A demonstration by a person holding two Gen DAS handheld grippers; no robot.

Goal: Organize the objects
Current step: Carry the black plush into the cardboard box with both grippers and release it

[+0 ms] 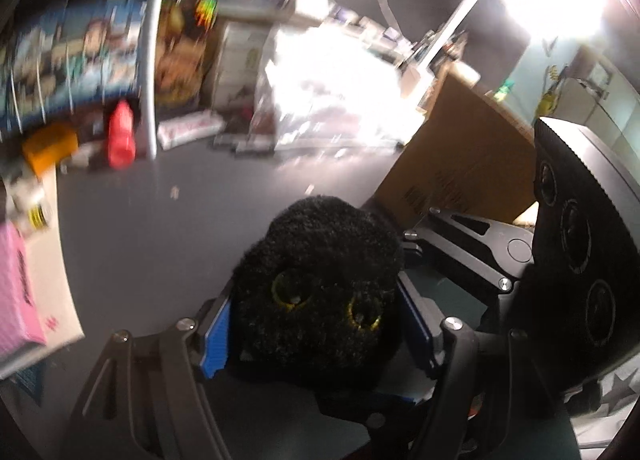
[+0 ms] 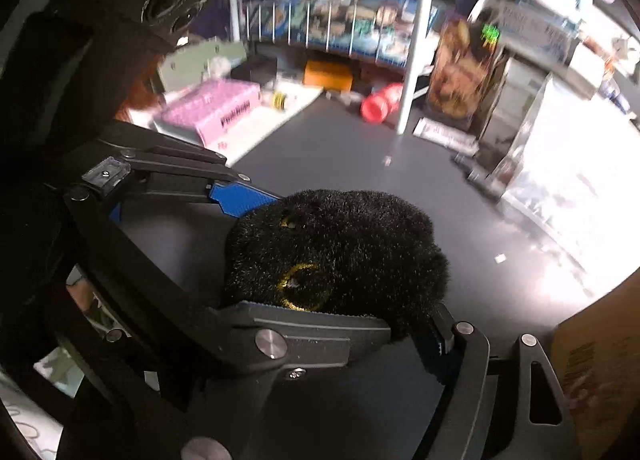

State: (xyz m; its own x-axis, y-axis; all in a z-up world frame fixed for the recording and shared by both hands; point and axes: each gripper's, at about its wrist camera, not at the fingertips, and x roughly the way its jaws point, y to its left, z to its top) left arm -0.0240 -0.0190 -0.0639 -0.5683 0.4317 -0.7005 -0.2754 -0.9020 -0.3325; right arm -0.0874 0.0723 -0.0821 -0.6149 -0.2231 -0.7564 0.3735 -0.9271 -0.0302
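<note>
One black plush toy (image 1: 320, 280), two grippers gripping.

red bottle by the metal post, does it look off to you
Yes. In the right wrist view the red bottle lies tipped on its side on the grey floor beside the post, loose among the clutter rather than standing or shelved.

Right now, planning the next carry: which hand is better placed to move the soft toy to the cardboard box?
Left. The left gripper clamps the soft toy between both blue pads; the right gripper shows only one finger beside it. The cardboard box is close.
</note>
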